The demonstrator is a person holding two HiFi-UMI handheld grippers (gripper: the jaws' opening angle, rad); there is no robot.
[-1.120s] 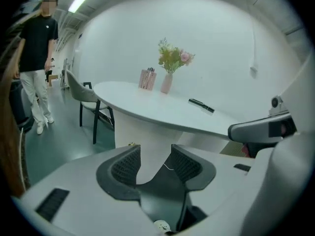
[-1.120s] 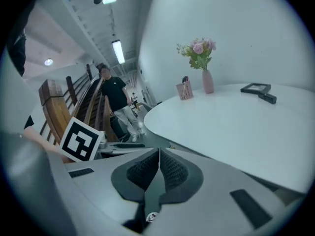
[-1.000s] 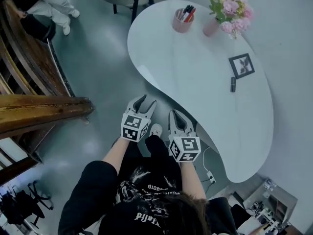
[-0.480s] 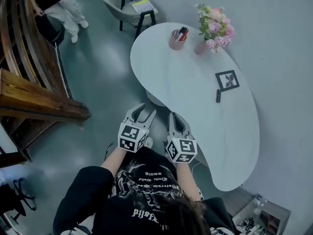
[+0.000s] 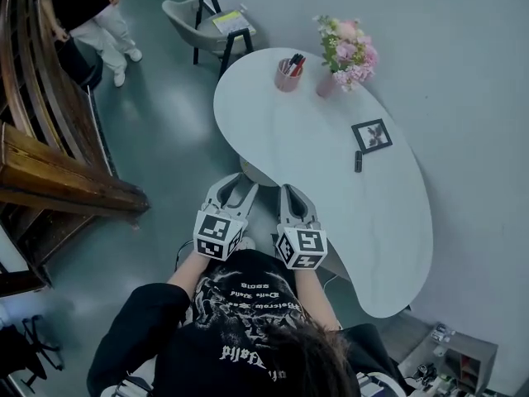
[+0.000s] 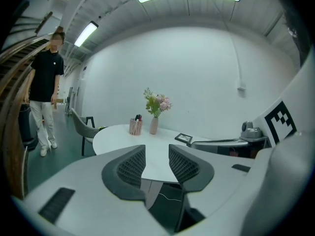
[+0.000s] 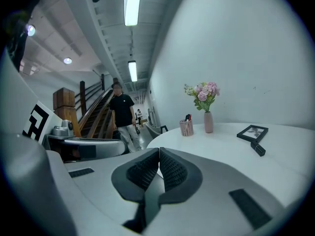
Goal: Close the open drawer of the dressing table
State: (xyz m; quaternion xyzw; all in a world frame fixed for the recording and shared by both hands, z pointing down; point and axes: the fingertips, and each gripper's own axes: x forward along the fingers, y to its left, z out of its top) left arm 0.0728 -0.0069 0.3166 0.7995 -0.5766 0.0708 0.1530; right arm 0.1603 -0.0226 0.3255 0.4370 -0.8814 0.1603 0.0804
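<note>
Nearest entry: we hold the left gripper (image 6: 157, 149) with its jaws spread and nothing between them; they have just been closing a little. Beside it, the right gripper (image 7: 158, 152) has its jaws pressed together, empty.

Ahead of both: the white dressing table (image 5: 331, 160). Its long axis runs from far ahead of the left gripper round to the right gripper's right. We judge the right gripper nearer its edge.

Farther off on it: picture frame (image 5: 371, 135), pen cup (image 5: 288, 74), flower vase (image 5: 329, 83).

Unlisted: the drawer. No view shows it, presumably under the tabletop's near edge.
</note>
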